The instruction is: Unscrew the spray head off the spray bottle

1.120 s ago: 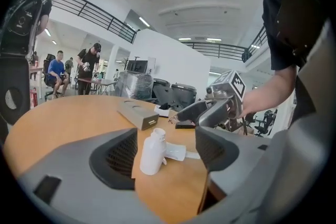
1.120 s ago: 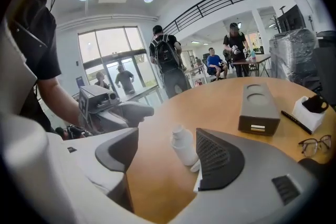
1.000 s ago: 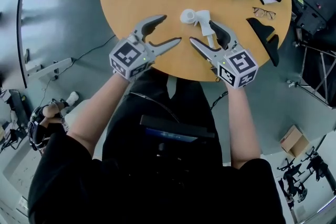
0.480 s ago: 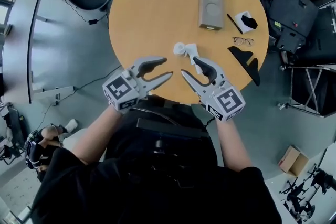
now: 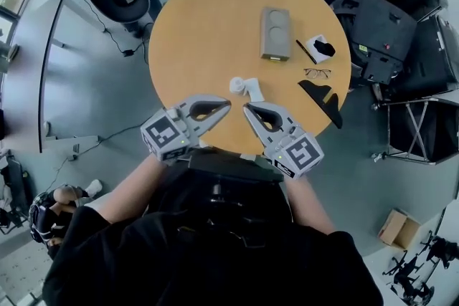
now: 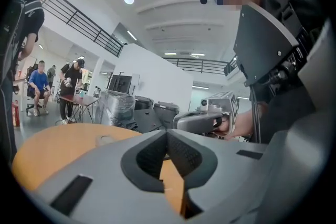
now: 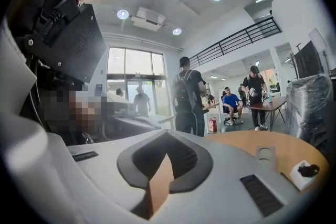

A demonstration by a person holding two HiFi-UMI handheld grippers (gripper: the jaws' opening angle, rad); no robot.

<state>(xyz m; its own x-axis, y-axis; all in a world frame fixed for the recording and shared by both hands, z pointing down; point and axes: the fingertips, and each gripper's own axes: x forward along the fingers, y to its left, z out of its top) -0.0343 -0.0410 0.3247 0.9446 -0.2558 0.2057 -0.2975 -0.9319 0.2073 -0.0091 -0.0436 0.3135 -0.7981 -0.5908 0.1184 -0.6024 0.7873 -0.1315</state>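
My left gripper (image 5: 226,106) and right gripper (image 5: 247,110) have just been closing, both empty (jaws together), over the table's (image 5: 208,32) near edge — white spray bottle (image 5: 246,87) lying just beyond.

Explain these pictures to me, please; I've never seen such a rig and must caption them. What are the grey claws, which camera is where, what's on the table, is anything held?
No robot here: a person holds a hand-operated claw in each hand, the left gripper and right gripper. The top-down picture comes from a camera on the person's head; the other two come from cameras riding on each claw, looking along its jaws. On the round table lie a white sprayer, a grey box, glasses and some black items. Both claws have just closed, jaws together with nothing between them, so nothing is held.
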